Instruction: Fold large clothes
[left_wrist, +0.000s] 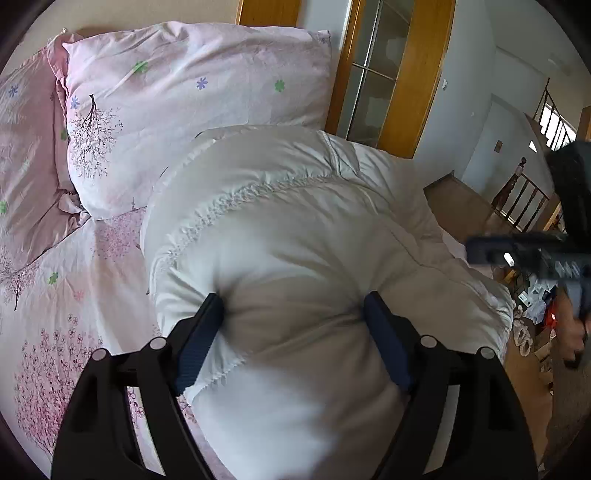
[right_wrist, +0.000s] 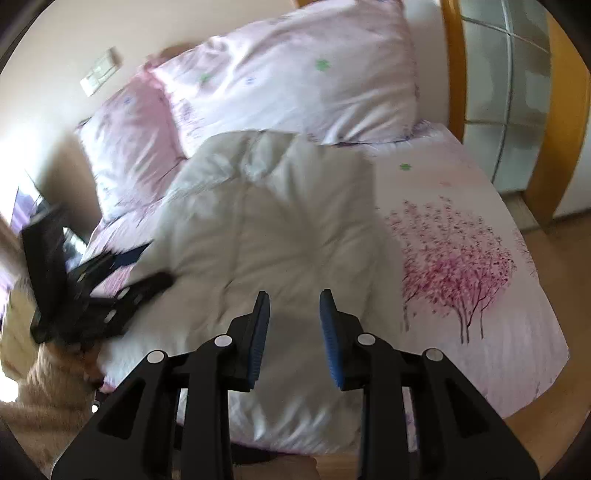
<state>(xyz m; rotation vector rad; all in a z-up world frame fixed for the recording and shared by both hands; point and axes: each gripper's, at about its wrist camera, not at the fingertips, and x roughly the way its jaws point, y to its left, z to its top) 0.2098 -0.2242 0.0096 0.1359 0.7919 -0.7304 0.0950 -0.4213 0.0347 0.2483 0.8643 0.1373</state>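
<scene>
A white puffy down jacket (left_wrist: 295, 221) lies bunched on the pink flowered bed. In the left wrist view my left gripper (left_wrist: 291, 314) has its blue pads dug into a thick bulging fold of the jacket, one on each side, and the cloth dimples around them. The right wrist view shows the same jacket (right_wrist: 266, 221) spread flatter. My right gripper (right_wrist: 294, 317) hovers over its near part with the pads apart and nothing between them. The left gripper (right_wrist: 110, 288) shows blurred at the jacket's left edge. The right gripper (left_wrist: 535, 254) is a blur at the far right.
Two pink pillows (left_wrist: 184, 92) lie at the head of the bed, behind the jacket. Bare sheet (right_wrist: 461, 258) with a tree print lies right of the jacket. A wood-framed glass door (left_wrist: 388, 74) stands past the bed. Clutter (left_wrist: 532, 306) lies on the floor.
</scene>
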